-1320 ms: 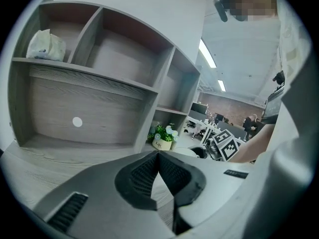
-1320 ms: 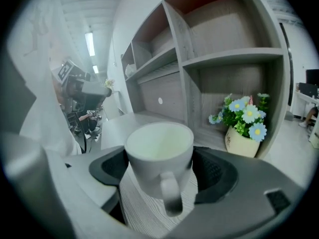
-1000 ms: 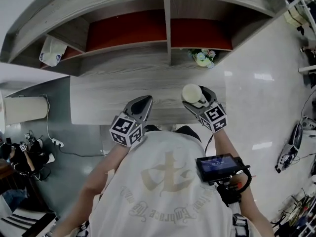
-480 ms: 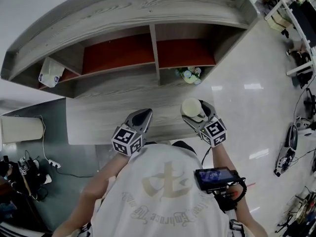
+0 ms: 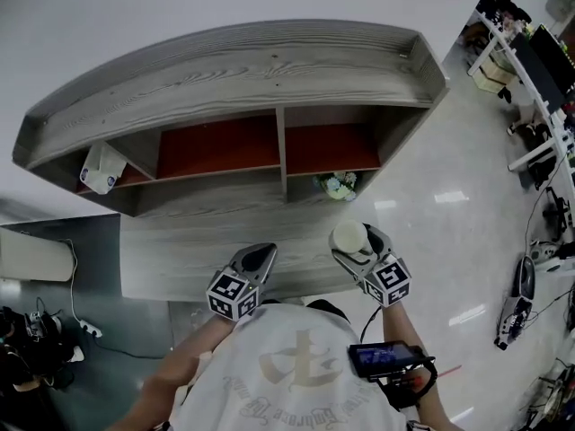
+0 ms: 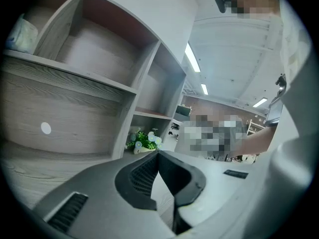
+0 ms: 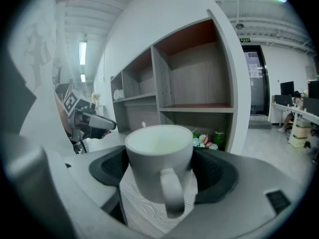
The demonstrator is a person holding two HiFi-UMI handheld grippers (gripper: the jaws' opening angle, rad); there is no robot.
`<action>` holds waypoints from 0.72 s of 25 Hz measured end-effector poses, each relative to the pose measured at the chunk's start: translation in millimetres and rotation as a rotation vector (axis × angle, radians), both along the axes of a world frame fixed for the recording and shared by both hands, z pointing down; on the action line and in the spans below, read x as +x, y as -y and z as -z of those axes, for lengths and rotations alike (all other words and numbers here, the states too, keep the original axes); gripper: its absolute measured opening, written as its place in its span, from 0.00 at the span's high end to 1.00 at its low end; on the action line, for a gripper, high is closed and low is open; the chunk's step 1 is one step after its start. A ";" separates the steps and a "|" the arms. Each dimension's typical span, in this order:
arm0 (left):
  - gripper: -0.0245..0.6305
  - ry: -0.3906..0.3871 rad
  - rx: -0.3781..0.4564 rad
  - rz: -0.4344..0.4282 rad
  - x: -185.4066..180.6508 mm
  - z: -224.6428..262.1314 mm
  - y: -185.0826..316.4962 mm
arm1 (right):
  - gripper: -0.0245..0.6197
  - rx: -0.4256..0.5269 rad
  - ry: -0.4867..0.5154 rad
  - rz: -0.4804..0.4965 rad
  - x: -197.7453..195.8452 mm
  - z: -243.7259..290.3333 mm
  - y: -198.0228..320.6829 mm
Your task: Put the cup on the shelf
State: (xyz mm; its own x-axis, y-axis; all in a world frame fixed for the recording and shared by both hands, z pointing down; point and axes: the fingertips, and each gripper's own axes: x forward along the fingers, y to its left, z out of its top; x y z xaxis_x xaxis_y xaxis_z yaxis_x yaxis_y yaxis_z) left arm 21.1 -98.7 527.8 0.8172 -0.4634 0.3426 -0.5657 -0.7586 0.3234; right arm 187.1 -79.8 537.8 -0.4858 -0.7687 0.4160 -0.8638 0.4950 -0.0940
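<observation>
While the fingers of the right gripper (image 5: 358, 248) pinch the cup (image 7: 158, 153) by its sides in front of the shelf (image 5: 225, 70) and those of the left gripper (image 5: 256, 257) rest closed and empty, a hasty reach could clip the shelf's edge or the flowers (image 5: 337, 185) inside it, loosening the cup.

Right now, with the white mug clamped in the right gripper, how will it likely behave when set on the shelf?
The mug looks rigid, probably ceramic, so it may chip if knocked. Its smooth wall could slip in the jaws of the right gripper. It appears empty, so likely light and steady upright.
</observation>
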 end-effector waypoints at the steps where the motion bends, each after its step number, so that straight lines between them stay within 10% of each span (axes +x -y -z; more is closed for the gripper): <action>1: 0.96 -0.001 -0.001 -0.003 -0.3 -0.1 -0.8 | 0.33 0.007 0.004 -0.003 0.4 4.1 1.3; 18: 0.96 -0.031 0.024 0.044 -21.5 13.3 11.8 | 0.33 0.140 0.017 0.009 3.7 80.6 66.6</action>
